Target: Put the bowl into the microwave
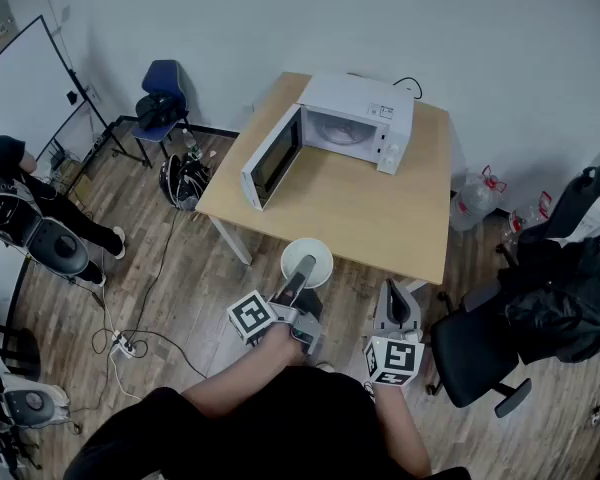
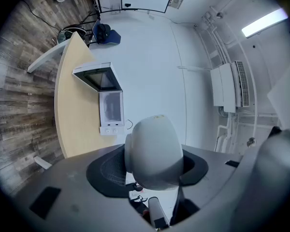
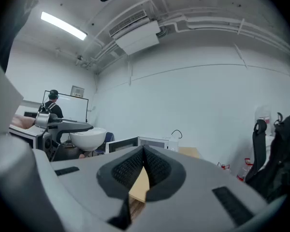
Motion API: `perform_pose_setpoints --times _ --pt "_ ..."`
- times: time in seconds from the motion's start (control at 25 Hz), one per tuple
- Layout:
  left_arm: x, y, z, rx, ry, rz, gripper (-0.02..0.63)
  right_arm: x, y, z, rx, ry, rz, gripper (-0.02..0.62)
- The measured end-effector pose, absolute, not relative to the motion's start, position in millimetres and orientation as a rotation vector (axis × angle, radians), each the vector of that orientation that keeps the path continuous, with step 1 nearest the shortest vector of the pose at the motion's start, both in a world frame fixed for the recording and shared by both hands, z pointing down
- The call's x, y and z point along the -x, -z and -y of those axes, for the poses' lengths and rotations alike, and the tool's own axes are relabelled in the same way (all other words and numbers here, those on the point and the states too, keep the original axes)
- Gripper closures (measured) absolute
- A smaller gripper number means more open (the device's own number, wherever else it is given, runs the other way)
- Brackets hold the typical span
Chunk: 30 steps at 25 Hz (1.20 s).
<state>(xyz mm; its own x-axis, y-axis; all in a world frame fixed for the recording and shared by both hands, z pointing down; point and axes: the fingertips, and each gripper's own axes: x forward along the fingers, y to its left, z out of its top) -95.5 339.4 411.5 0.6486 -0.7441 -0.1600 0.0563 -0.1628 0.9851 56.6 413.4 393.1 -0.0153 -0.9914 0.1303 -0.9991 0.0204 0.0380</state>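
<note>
Bowl: white, rigid, probably light, slick and breakable. Left gripper jaws pinch its rim, which seems a sound hold. Right gripper jaws together, empty.

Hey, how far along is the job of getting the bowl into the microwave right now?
Done: the microwave door stands open, and the left gripper has the white bowl clamped. In hand: the bowl is held up near the table's near edge, short of the microwave. Left: carry it into the cavity and release. The right gripper is shut and empty.
</note>
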Motion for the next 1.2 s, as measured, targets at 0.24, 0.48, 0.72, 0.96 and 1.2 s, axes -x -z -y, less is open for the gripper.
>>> perform_pose_setpoints --times 0.24,0.48,0.72,0.96,1.2 --pt "74 -426 -341 -1.569 0.761 0.612 0.373 -81 -404 -417 -2.102 -0.157 2.207 0.535" --pt "69 -433 -348 -1.559 0.739 0.632 0.373 -89 -415 -424 -2.056 -0.069 2.180 0.535" --pt "75 -435 -334 -1.570 0.747 0.655 0.374 -89 -433 -424 -2.034 -0.129 2.187 0.535" --pt "59 -450 -311 -1.550 0.719 0.645 0.374 -115 -449 -416 -2.083 -0.185 2.102 0.535" --pt "42 -457 -276 -1.629 0.617 0.656 0.374 -131 -448 -393 -2.112 -0.202 2.045 0.535"
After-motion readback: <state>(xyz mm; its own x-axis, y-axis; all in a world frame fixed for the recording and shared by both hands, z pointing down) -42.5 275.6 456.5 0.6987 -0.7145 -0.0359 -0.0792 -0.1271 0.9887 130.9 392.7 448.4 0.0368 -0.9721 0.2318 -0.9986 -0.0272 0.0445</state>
